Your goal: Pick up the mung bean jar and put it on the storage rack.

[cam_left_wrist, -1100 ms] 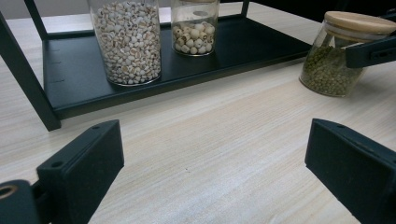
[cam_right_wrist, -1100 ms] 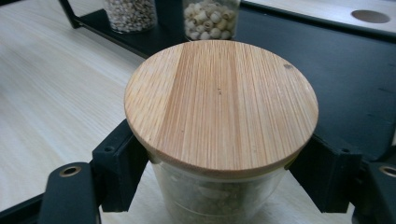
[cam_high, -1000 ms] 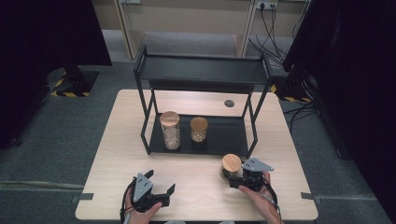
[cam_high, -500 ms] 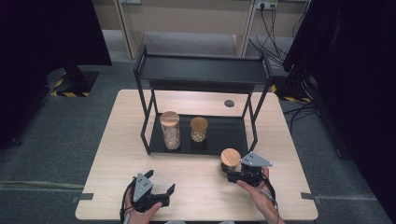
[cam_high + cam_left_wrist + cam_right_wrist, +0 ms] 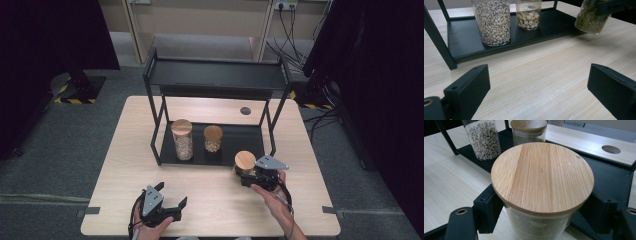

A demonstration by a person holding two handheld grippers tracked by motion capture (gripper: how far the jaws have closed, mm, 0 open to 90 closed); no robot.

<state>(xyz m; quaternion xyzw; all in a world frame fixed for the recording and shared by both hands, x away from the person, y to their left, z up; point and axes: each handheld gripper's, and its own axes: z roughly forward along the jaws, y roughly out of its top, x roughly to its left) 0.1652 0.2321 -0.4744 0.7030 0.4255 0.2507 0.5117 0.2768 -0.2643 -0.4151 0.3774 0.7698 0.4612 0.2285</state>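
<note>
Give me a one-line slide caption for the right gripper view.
Right claw clamps a wooden-lidded glass jar near the black rack's lower shelf, where two grain jars stand.

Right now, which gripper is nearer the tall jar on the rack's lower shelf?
Left, narrowly. The left gripper sits open below the tall jar; the right gripper holds another jar off to its right.
</note>
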